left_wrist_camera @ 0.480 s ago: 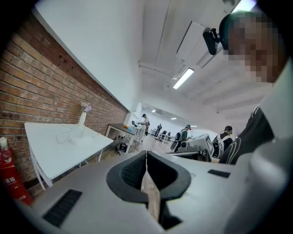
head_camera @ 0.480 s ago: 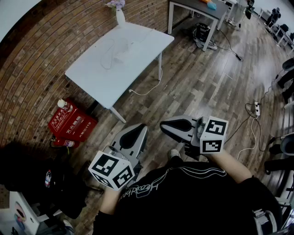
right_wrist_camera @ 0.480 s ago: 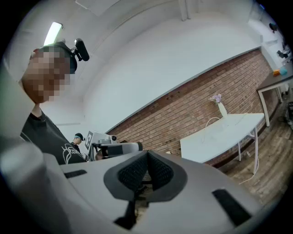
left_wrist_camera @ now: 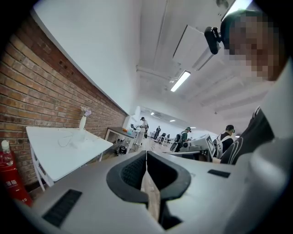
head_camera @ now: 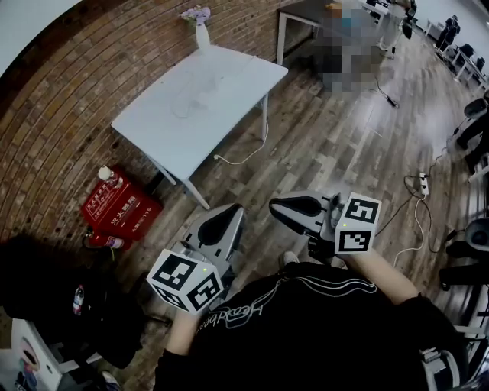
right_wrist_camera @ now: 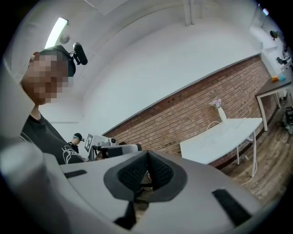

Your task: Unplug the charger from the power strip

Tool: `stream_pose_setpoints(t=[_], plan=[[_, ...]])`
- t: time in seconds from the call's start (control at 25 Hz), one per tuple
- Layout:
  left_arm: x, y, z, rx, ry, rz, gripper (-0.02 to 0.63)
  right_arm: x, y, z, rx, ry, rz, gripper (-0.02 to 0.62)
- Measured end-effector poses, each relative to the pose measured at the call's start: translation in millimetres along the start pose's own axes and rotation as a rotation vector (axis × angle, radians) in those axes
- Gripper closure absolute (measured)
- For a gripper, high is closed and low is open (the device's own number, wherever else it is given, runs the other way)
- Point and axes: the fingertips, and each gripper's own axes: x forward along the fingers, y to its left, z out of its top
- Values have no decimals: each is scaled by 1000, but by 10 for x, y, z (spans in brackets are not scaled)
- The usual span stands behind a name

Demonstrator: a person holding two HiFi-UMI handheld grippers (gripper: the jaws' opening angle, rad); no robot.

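Only a little writing shows. The red box point(head_camera: 122, 205) on the wooden floor point(head_camera: 336, 145) by the brick wall point(head_camera: 61, 114) carries white characters on its lid, too small to read. The person's black top point(head_camera: 306, 328) has white script across it, seen upside down and not legible with certainty. Each gripper's cube bears black-and-white square markers.

A white power strip point(head_camera: 422, 182) lies on the floor far to the right, well apart from both grippers, with white cords running from it. It is too small to show what is plugged in, and the charger cannot be picked out in any view. On the white table point(head_camera: 221, 84) a thin white cord point(head_camera: 187, 95) lies in loops. Another cord point(head_camera: 243, 156) hangs from the table's near edge down to the floor.

A white vase point(head_camera: 201, 32) stands at the table's far end against the wall and holds pale purple flowers point(head_camera: 195, 11). The red box is closed, and a small bottle point(head_camera: 105, 175) stands at its far corner.

The left gripper point(left_wrist_camera: 146, 155) has its jaws pressed together with nothing between them. The right gripper point(right_wrist_camera: 147, 157) is likewise pressed together and empty. Both are held close to the person's body, side by side above the floor and well short of the table.
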Motion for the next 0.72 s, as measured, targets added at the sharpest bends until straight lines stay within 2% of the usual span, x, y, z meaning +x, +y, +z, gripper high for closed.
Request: stream_pose_setpoints(t=[0.32, 0.52, 0.72], plan=[[-12, 112, -56, -7, 1, 19, 598, -19, -98, -79, 60, -23, -16, 598], [254, 346, -59, -22, 24, 41, 598, 62, -499, -51, 126, -38, 2, 598], [693, 841, 25, -36, 50, 89, 598, 299, -1110, 91, 164, -35, 34, 598]])
